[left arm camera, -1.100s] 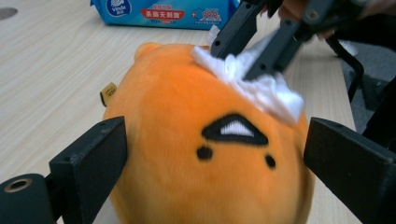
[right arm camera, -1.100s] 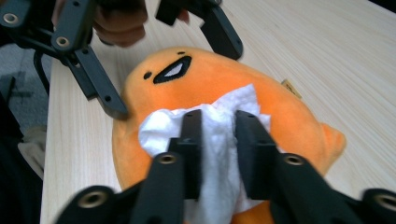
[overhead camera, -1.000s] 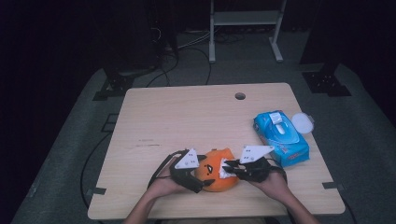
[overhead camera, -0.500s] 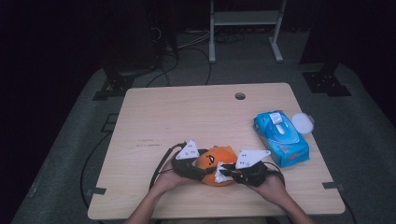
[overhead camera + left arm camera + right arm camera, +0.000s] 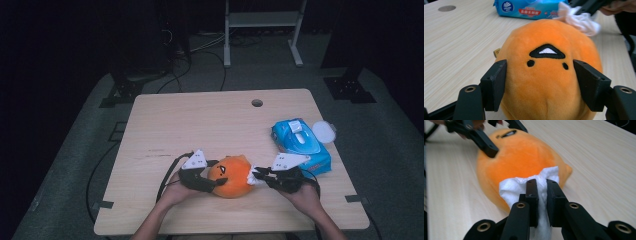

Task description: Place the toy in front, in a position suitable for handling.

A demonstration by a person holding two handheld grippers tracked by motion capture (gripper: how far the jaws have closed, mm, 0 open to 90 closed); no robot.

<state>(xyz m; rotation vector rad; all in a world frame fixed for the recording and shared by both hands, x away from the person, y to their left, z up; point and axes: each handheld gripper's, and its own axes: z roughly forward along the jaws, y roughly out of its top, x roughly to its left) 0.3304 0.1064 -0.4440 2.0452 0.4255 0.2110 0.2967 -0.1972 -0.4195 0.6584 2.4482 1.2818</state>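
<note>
An orange plush toy (image 5: 232,176) with a stitched face lies near the table's front edge. My left gripper (image 5: 216,173) reaches in from its left. In the left gripper view its jaws have just been closing, and both pads (image 5: 495,85) press into the sides of the plush (image 5: 546,82). My right gripper (image 5: 257,175) is shut on a crumpled white tissue (image 5: 251,176). In the right gripper view the tissue (image 5: 511,187) sticks out past the narrow gap of the gripper (image 5: 541,182) and touches the plush (image 5: 524,157) on its right side.
A blue pack of wet wipes (image 5: 300,142) lies at the right of the wooden table (image 5: 200,125), with a round white lid (image 5: 324,131) beside it. A cable hole (image 5: 257,103) sits near the far edge. Both hands rest at the front edge.
The left gripper's jaws have narrowed onto the plush. The right gripper with the tissue slid left along the plush, then back a little to the right.
</note>
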